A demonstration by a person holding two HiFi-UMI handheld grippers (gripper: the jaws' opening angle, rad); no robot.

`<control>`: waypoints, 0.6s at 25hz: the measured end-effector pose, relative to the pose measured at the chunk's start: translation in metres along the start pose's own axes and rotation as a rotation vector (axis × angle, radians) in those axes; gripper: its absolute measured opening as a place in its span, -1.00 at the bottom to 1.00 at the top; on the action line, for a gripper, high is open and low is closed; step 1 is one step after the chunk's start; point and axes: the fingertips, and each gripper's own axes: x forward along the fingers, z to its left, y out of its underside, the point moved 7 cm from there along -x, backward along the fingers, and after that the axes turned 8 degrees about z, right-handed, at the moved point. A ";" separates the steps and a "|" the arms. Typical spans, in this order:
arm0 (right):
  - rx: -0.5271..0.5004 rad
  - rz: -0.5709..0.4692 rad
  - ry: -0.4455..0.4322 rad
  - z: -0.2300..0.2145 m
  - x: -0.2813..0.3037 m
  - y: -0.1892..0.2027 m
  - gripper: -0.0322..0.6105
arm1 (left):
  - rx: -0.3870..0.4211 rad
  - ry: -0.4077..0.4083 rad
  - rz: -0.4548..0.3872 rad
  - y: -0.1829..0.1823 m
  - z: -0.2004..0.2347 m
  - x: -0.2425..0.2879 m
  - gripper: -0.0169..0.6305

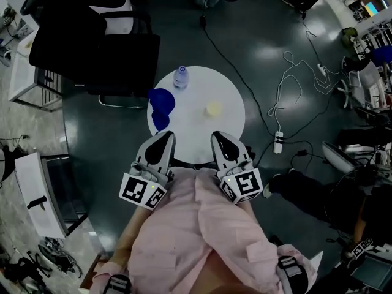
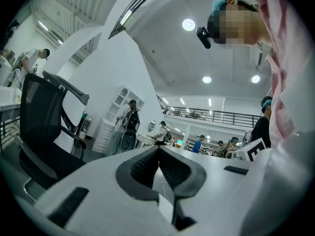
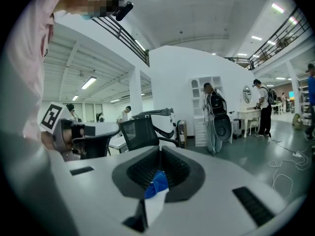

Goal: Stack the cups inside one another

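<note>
Both tools are at the near edge of the round white counter (image 1: 229,94), held side by side against your pink shirt (image 1: 202,225).

Left tool (image 1: 166,135): the jaws are pressed together with nothing between them. Its own view confirms this, the ribbed pads meeting at the tip (image 2: 158,151).

Right tool (image 1: 220,135): the jaws are likewise pressed together and empty, meeting at the tip in its own view (image 3: 160,154). A blue patch (image 3: 158,182) over white shows through the slot beneath them. You cannot tell what it belongs to.

Blue cup (image 1: 162,103): on the counter just ahead of the left tool's tip, apart from it, at the counter's edge. You cannot tell whether it is one cup or two.

Pale yellow cup (image 1: 214,108): upright on the counter, ahead of the right tool and apart from the blue cup.

Clear bottle (image 1: 180,77): ahead of the left tool, beyond the blue cup, near the counter's far edge.

Black office chair (image 1: 92,41): on the floor, beyond the counter, ahead and to the left of the left tool.

White cables (image 1: 288,84) and a power strip (image 1: 278,142): on the floor to the right of the right tool.
</note>
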 end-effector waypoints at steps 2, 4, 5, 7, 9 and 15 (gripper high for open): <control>-0.004 0.002 -0.006 0.002 0.003 0.000 -0.79 | -0.001 -0.007 0.003 0.000 0.003 -0.001 -0.89; -0.010 -0.001 -0.012 0.002 0.005 -0.001 -0.79 | 0.001 -0.012 0.003 0.000 0.004 -0.002 -0.89; -0.010 -0.001 -0.014 0.002 0.007 -0.002 -0.79 | 0.000 -0.015 0.002 -0.001 0.004 -0.003 -0.89; -0.006 0.002 -0.016 0.003 0.009 -0.004 -0.79 | -0.006 -0.020 0.000 -0.002 0.007 -0.003 -0.89; -0.010 0.007 -0.019 0.004 0.011 -0.005 -0.79 | -0.008 -0.023 0.000 -0.003 0.009 -0.003 -0.89; -0.067 0.018 -0.043 0.009 0.016 -0.013 -0.79 | 0.003 -0.043 0.000 -0.008 0.007 -0.005 -0.89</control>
